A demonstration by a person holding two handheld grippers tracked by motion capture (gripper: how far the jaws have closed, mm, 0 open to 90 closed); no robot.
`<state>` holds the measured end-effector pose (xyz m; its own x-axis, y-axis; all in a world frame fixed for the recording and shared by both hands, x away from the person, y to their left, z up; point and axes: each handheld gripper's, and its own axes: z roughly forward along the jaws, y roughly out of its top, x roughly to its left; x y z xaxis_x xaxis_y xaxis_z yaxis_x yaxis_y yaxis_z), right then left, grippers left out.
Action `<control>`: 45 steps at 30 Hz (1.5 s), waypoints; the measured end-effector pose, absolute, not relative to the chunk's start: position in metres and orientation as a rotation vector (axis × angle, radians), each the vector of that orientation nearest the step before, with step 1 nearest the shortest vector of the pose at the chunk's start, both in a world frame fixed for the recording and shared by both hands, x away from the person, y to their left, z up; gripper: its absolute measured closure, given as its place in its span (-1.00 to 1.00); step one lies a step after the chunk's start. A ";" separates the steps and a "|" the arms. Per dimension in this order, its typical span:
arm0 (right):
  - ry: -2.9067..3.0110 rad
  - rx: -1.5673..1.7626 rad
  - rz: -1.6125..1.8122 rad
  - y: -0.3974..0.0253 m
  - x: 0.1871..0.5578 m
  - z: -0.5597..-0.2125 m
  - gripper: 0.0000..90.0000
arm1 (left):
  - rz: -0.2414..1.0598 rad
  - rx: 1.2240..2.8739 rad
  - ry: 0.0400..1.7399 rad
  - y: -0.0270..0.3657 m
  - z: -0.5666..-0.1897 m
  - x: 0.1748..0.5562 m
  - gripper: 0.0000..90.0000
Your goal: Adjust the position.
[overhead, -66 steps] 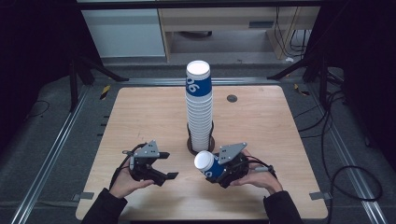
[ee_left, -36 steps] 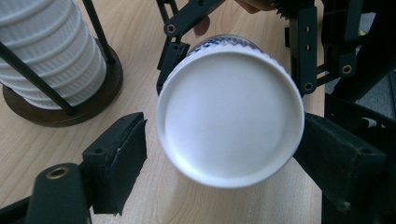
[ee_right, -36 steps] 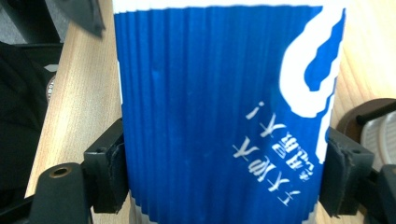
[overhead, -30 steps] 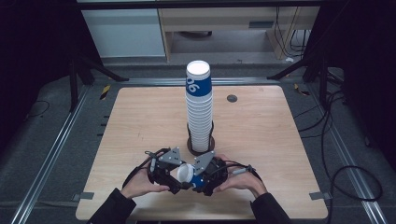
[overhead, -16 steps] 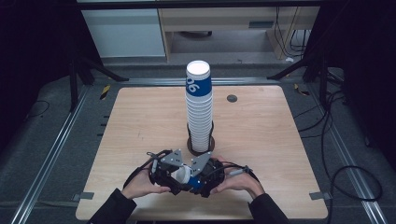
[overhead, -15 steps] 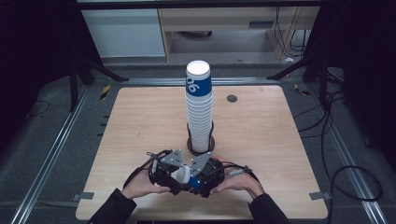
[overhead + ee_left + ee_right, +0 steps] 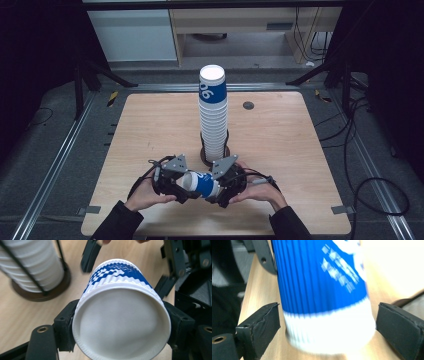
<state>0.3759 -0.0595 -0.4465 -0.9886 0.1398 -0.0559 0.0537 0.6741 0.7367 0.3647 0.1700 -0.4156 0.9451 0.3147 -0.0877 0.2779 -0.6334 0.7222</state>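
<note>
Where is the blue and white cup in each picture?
High view: the blue and white cup lies sideways near the table's front edge, between the two grippers.
Left gripper view: its white open mouth faces the camera, mid-frame, between the black jaws.
Right gripper view: its blue ribbed side runs down the middle, between the black jaws.
Shared landmark: the tall stack of cups, at top left in the left gripper view.

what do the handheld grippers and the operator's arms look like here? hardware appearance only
Both are black. The left gripper and right gripper each carry a grey three-cornered plate on top and trail a thin black cable. In the gripper views the jaws end in blocky black pads with a rough, foam-like surface, and brass-coloured screw inserts sit in the arms behind them. The person wears dark long sleeves.
</note>
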 end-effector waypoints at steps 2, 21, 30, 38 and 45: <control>2.738 0.219 1.278 -0.069 0.379 -0.442 -0.87 | 0.069 2.264 0.434 0.176 -0.413 0.367 -0.43; 2.501 0.550 1.598 -0.129 0.388 -0.430 -0.86 | 0.076 2.032 0.479 0.191 -0.414 0.375 -0.43; 2.525 0.549 1.652 -0.127 0.387 -0.433 -0.88 | 0.051 1.954 0.439 0.190 -0.416 0.372 -0.43; 2.554 0.511 1.710 -0.118 0.384 -0.434 -0.88 | 0.027 1.899 0.413 0.189 -0.413 0.369 -0.43; 2.587 0.480 1.731 -0.111 0.383 -0.436 -0.89 | -0.011 1.896 0.375 0.185 -0.414 0.369 -0.43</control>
